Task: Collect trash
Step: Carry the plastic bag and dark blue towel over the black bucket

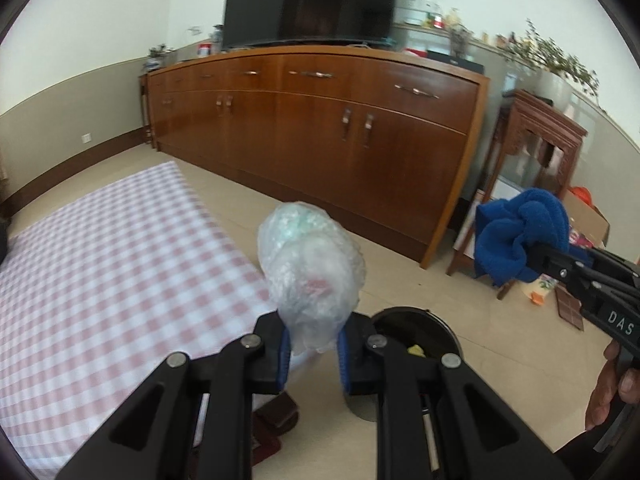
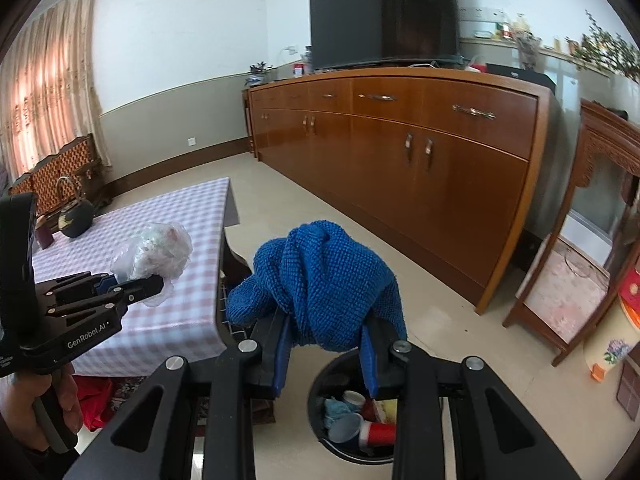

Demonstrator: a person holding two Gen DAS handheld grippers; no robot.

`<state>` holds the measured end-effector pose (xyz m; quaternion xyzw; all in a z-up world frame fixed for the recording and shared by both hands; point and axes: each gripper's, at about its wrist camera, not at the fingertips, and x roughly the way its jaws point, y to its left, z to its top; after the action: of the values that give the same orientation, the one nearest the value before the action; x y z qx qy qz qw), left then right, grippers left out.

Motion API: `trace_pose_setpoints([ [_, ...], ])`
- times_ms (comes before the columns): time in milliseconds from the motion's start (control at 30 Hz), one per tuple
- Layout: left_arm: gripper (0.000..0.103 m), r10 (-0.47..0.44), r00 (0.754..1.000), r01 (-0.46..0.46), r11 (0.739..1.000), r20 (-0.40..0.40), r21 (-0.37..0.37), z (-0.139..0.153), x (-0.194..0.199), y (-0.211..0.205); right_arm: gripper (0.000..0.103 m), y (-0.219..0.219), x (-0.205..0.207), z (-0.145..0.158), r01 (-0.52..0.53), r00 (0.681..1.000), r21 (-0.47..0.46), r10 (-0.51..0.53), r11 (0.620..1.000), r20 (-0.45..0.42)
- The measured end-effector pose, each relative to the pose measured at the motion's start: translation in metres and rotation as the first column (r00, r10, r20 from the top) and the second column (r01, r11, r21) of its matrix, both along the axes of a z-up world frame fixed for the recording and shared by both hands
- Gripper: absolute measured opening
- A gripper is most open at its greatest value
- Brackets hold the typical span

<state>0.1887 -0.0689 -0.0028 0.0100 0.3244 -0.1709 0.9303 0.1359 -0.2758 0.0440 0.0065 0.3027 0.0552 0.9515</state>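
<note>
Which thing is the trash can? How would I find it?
Start at the long brown wooden cabinet under the big black TV, then look down at the pale tiled floor beside the pink checked table. The trash can is the round black tub there, the only one with cups and scraps inside.

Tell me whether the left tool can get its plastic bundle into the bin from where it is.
Probably yes. The left tool, shut on the plastic bundle, hangs beside the table edge, with the open bin just below and right of it. Nothing lies between them.
</note>
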Motion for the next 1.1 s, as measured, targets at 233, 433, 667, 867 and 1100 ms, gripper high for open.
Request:
trace_pose_setpoints([
  [233, 0.02, -0.057, 0.998, 0.057, 0.998, -0.029, -0.004, -0.014, 0.0, -0.037, 0.031, -0.033, -0.004, -0.017, 0.033, 0.999, -0.001, -0.033, 0.999, -0.022],
  [433, 0.02, -0.111, 0.993, 0.111, 0.994, -0.05, 0.001, -0.032, 0.004, -0.07, 0.031, -0.059, 0.001, -0.038, 0.042, 0.998, -0.001, -0.042, 0.999, -0.054],
  [667, 0.02, -0.144, 0.983, 0.148, 0.989, -0.113, 0.027, -0.06, 0.018, -0.102, 0.031, -0.087, 0.013, -0.073, 0.02, 0.993, -0.015, -0.021, 1.0, -0.116],
  [867, 0.02, -0.173, 0.973, 0.181, 0.982, -0.15, 0.043, -0.079, 0.025, -0.122, 0.031, -0.105, 0.021, -0.102, 0.011, 0.986, -0.017, -0.013, 1.0, -0.165],
  [1100, 0.02, -0.191, 0.959, 0.207, 0.977, -0.209, 0.056, -0.107, 0.032, -0.138, 0.031, -0.112, 0.032, -0.134, -0.023, 0.975, -0.012, 0.019, 1.0, -0.22],
])
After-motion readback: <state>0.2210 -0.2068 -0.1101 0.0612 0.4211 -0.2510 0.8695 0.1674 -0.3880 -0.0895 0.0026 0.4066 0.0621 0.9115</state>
